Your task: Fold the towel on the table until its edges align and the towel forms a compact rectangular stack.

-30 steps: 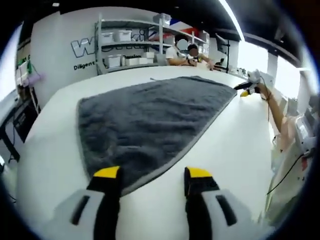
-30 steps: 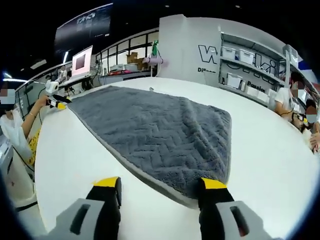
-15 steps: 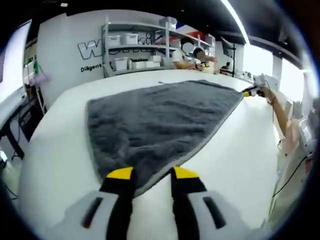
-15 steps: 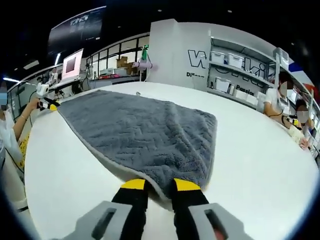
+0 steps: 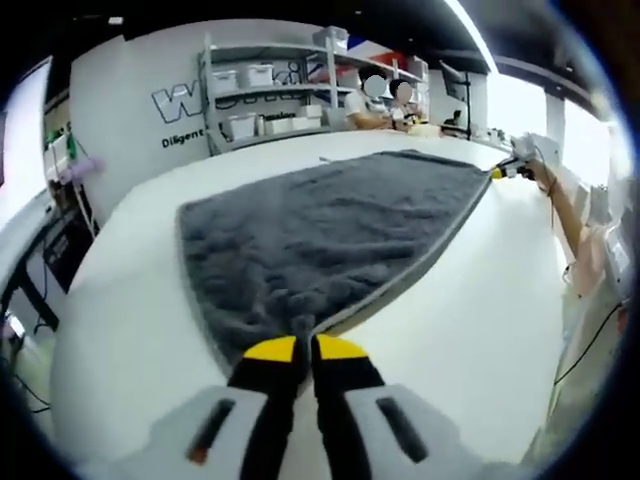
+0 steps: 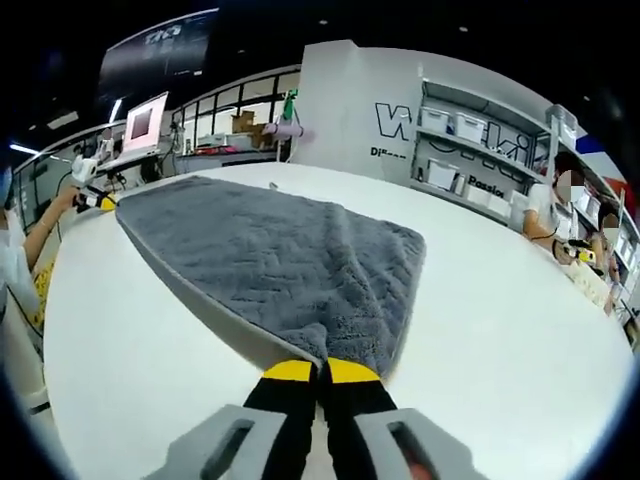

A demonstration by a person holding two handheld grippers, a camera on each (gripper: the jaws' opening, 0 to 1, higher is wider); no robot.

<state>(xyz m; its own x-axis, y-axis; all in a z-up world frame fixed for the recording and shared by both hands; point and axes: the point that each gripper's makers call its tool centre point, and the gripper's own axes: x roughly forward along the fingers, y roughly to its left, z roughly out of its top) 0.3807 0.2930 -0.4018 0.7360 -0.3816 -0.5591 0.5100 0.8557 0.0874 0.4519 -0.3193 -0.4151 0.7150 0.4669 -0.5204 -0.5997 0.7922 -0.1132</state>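
Note:
A grey towel [image 5: 330, 220] lies spread flat on the white table [image 5: 130, 300]. In the left gripper view my left gripper [image 5: 304, 350] is shut on the towel's near corner, and the cloth puckers just ahead of the yellow-tipped jaws. In the right gripper view the same grey towel [image 6: 270, 260] stretches away from me, and my right gripper [image 6: 320, 372] is shut on its near corner, where the hem bunches up between the jaws.
Other people sit around the table's far edges, one holding a yellow-tipped gripper [image 5: 512, 170] at the far right, another [image 6: 95, 198] at the far left. Shelves with white bins [image 5: 250, 100] stand behind the table. A monitor [image 6: 145, 120] stands at the back left.
Both grippers went from open beside the towel's near corners to shut on them. Each camera moved in closer to the towel edge, and the cloth now puckers at the jaws.

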